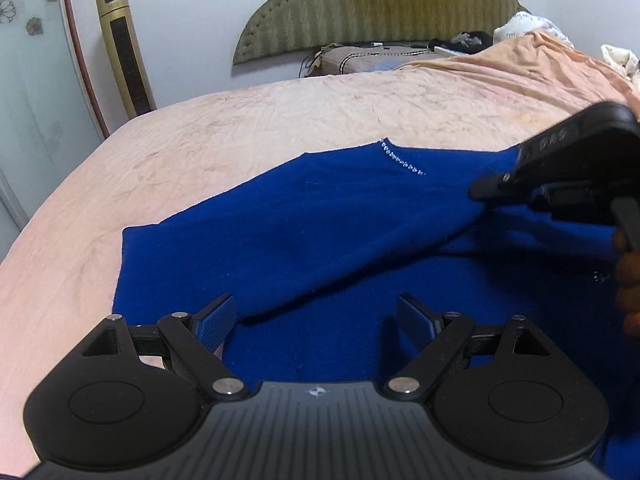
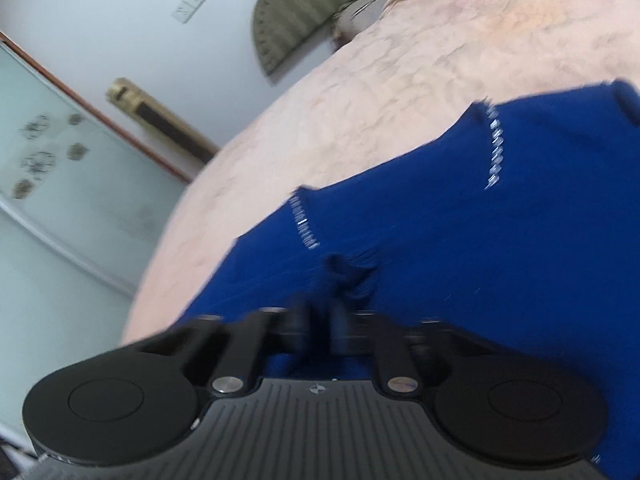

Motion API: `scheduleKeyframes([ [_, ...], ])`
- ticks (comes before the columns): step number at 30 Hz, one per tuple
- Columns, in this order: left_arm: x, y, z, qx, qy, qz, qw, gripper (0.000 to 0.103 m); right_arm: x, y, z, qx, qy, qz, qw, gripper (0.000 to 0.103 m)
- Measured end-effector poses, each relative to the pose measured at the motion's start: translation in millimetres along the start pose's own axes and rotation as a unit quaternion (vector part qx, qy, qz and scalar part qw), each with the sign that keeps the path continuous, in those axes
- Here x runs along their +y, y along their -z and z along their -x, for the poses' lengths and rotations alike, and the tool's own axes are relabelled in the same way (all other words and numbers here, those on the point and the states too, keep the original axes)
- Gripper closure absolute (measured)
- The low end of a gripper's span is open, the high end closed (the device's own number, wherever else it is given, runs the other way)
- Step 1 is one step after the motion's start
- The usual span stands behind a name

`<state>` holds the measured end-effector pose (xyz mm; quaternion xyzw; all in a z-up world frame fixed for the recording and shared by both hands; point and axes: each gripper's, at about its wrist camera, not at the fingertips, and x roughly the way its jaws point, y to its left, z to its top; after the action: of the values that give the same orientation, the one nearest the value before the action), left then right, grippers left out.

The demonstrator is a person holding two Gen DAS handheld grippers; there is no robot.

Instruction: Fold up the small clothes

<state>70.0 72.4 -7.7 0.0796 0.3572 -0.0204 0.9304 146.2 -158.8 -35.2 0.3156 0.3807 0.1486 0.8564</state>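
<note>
A blue knit garment (image 1: 320, 216) with a line of small silver studs (image 1: 402, 159) lies on the bed, partly folded over itself. My left gripper (image 1: 316, 314) is open and empty, low over the garment's near part. My right gripper (image 1: 486, 190) comes in from the right in the left wrist view, shut on a fold of the blue fabric and lifting it. In the right wrist view, which is tilted and blurred, the right gripper (image 2: 320, 316) is shut on a bunched pinch of the blue garment (image 2: 460, 248).
The bed has a wrinkled peach sheet (image 1: 248, 132). A green padded headboard (image 1: 380, 4) and pillows stand at the far end. A gold tower fan (image 1: 124, 52) and a glass door (image 1: 28, 92) are at the left, past the bed's edge.
</note>
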Motion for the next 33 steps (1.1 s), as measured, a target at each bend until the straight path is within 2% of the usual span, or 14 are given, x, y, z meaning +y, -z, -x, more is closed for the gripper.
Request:
scheduleKeyframes([
  [4,10,-2,-10,0.011,-0.032,0.013,0.9994,0.015,2,2,8,-0.032,0.005,0.014,0.999,0.096],
  [8,26,-5,-11,0.014,-0.028,0.045,0.9985,0.015,2,1,34,-0.078,0.032,0.043,0.995,0.097],
  [14,28,-5,-15,0.023,-0.033,0.05,0.9979,0.015,-19,2,88,-0.157,0.077,0.056,0.983,0.097],
  [20,27,-1,-17,0.031,-0.035,0.053,0.9975,0.015,-56,10,124,-0.194,0.122,0.039,0.973,0.097],
  [25,29,-1,-16,0.034,-0.036,0.05,0.9976,0.015,-87,24,145,-0.205,0.137,0.009,0.969,0.096],
  [26,30,0,-16,0.035,-0.036,0.05,0.9975,0.015,-90,26,147,-0.198,0.137,0.008,0.971,0.094],
  [28,29,-2,-16,0.037,-0.035,0.052,0.9974,0.015,-95,26,143,-0.158,0.126,0.012,0.979,0.086],
  [30,28,-4,-15,0.037,-0.033,0.051,0.9975,0.015,-100,27,141,-0.142,0.124,0.004,0.982,0.072],
  [31,27,-4,-14,0.037,-0.033,0.05,0.9975,0.015,-103,25,139,-0.139,0.122,-0.002,0.983,0.056],
  [32,27,-3,-13,0.035,-0.033,0.048,0.9976,0.015,-107,23,137,-0.138,0.112,-0.012,0.984,0.051],
  [33,27,-2,-12,0.034,-0.033,0.046,0.9978,0.015,-109,20,135,-0.141,0.102,-0.023,0.984,0.051],
])
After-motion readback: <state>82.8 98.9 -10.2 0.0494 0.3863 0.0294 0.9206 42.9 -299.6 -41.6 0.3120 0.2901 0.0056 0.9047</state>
